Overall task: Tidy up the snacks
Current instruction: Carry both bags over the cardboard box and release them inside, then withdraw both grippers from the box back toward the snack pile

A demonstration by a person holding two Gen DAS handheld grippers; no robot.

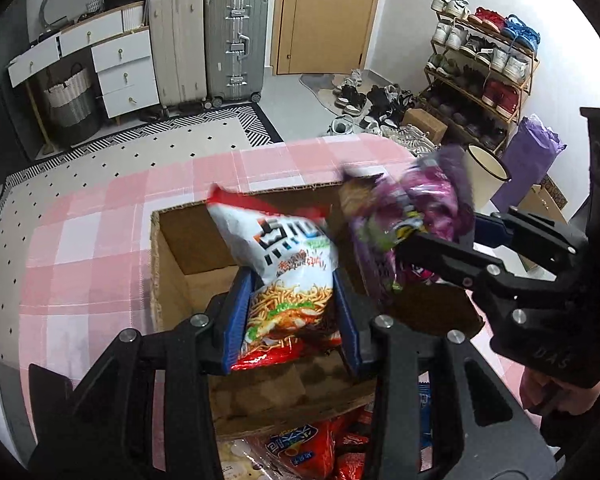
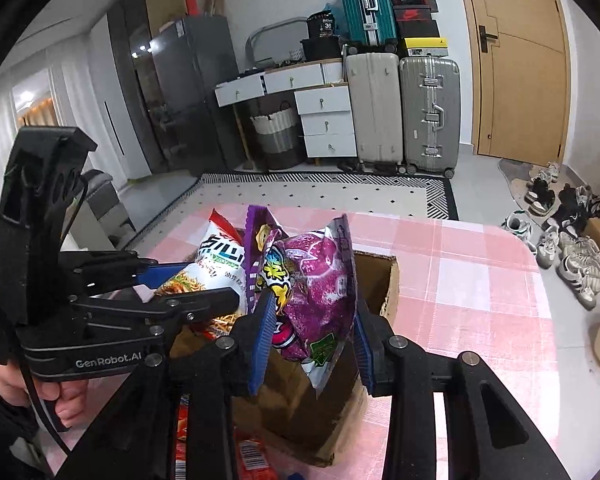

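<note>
Cardboard box (image 1: 204,248), open-topped, sits on the pink-checked desk (image 1: 100,240); both claws hang over its mouth, each with a snack bag. Left claw (image 1: 292,308) is clamped on a white-and-red noodle-snack bag (image 1: 288,264), blue pads pressed to both sides of the lower half; the bag's long axis runs up and away from the claw, top edge leaning toward the box's far wall. Right claw (image 2: 312,320) has a purple snack bag (image 2: 316,280) between its pads; the left pad bears on the bag, but on the right a sliver of gap may show near the bag's edge, so I read it as a grip, perhaps a slack one. That bag stands roughly upright, long axis vertical, bottom corner hanging below the pads toward the box interior. The two bags are side by side, nearly touching, noodle bag toward the box's left half, purple toward the right. Box floor under the noodle bag looks bare in the left wrist view; the part under the purple bag is hidden. More packets, red and blue (image 1: 320,448), lie on the desk at the box's near side, below the claws. Judgement: both bags are placed over the opening, and the drop is straight down from each claw. Neither needs to travel sideways. Risk: the tall bags may tip over the rim.
</note>
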